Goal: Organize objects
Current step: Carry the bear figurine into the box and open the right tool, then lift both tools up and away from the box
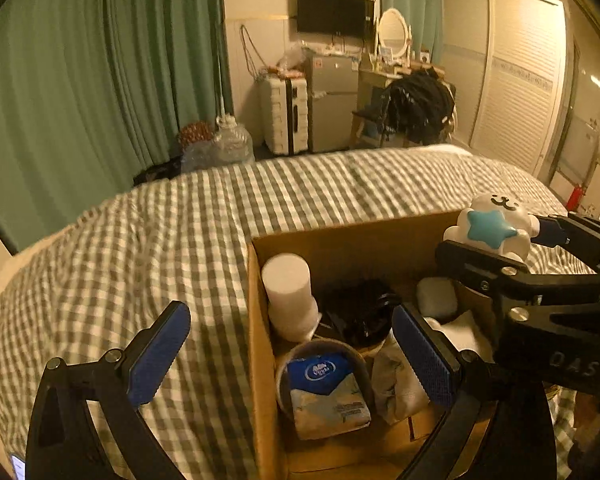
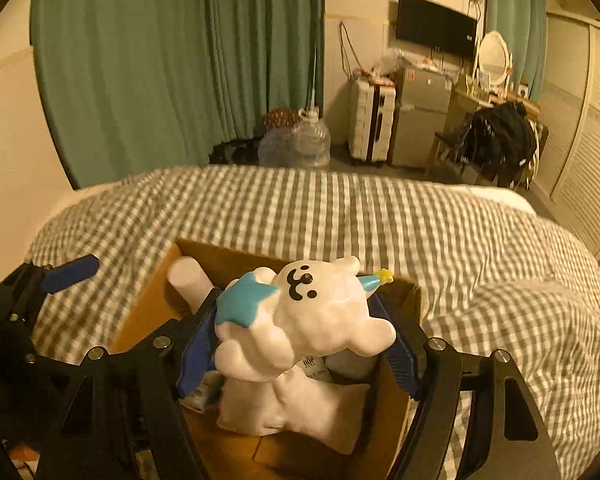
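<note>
Right wrist view: my right gripper (image 2: 296,344) holds the white figurine (image 2: 312,312) across its body, jaws spread wide, both blue pads pressed against its sides. Its face with the blue star (image 2: 244,300) fills the lower centre of the frame.

The relation that counts: the figurine hangs directly over the open cardboard box (image 2: 144,308), which occupies the lower centre, behind and beneath the toy. The box sits on the checked bedcover (image 2: 340,208). Straight below the pads I see a white cloth pouch (image 2: 296,412) and a white cylinder (image 2: 188,276) at the box's upper left corner.

Left wrist view: the same figurine appears at right of frame, near the far right corner of the box. My left gripper (image 1: 292,356) is empty, jaws wide apart, one pad over the bedcover, the other over the box interior, straddling the box's left wall.

My judgement: the right hand is the nearer, already above the opening; the move is downward, toward free space by the pouch. Risk: the toy landing on the crowded contents and tipping.
</note>
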Demonstrator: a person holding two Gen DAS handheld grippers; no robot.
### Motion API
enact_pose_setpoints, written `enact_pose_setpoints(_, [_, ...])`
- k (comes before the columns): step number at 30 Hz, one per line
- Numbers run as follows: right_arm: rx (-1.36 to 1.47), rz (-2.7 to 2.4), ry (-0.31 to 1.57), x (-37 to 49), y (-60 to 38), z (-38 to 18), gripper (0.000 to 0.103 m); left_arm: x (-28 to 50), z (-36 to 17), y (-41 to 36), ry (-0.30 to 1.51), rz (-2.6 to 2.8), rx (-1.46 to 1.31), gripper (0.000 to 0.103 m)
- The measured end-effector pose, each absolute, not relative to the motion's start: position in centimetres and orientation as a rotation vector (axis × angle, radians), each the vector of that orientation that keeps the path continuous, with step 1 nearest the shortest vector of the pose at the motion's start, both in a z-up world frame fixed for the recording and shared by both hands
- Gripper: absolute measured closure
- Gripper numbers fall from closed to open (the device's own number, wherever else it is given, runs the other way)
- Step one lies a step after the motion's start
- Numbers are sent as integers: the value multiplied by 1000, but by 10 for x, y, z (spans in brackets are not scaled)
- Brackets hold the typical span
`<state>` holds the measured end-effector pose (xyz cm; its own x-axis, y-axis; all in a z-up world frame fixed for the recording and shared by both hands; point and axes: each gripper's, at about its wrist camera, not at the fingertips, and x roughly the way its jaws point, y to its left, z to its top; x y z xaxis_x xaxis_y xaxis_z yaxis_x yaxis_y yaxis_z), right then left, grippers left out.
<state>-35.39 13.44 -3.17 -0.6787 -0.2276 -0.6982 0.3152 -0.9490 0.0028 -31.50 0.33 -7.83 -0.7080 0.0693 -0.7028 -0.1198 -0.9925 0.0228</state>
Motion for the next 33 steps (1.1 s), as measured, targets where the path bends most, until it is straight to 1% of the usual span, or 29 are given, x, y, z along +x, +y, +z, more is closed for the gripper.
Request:
enact_pose_setpoints(6, [1154, -2616, 229, -365, 135, -55, 30, -319, -89, 11, 151, 2782, -1191, 0])
enact_pose_setpoints(16, [1217, -2616, 202, -366, 138, -72, 29, -318, -98, 20, 169, 2768, -1183, 0])
enact_pose_setpoints(17, [1212, -2621, 201, -365, 138, -72, 27, -316, -97, 20, 162, 2768, -1180, 0])
enact_pose_setpoints(18, [1209, -2626, 198, -365, 138, -71, 20, -315, -97, 20, 155, 2767, -1182, 0])
enact_pose_setpoints(20, [1193, -2641, 188, -362, 137, -68, 15, -315, -98, 21, 155, 2764, -1208, 0])
enact_pose_setpoints(23, [1174, -2664, 184, -357, 135, -61, 15, -312, -92, 23, 167, 2762, -1230, 0])
enact_pose_setpoints(26, [1158, -2681, 178, -350, 135, -49, 15, -303, -74, 23, 158, 2772, -1204, 0])
enact_pose_setpoints(31, [1050, -2735, 202, -326, 137, -2, 15, -277, -29, 24, 151, 2820, -1103, 0])
enact_pose_setpoints(33, [994, -2764, 193, -313, 141, 21, 13, -263, -9, 23, 158, 2843, -1059, 0])
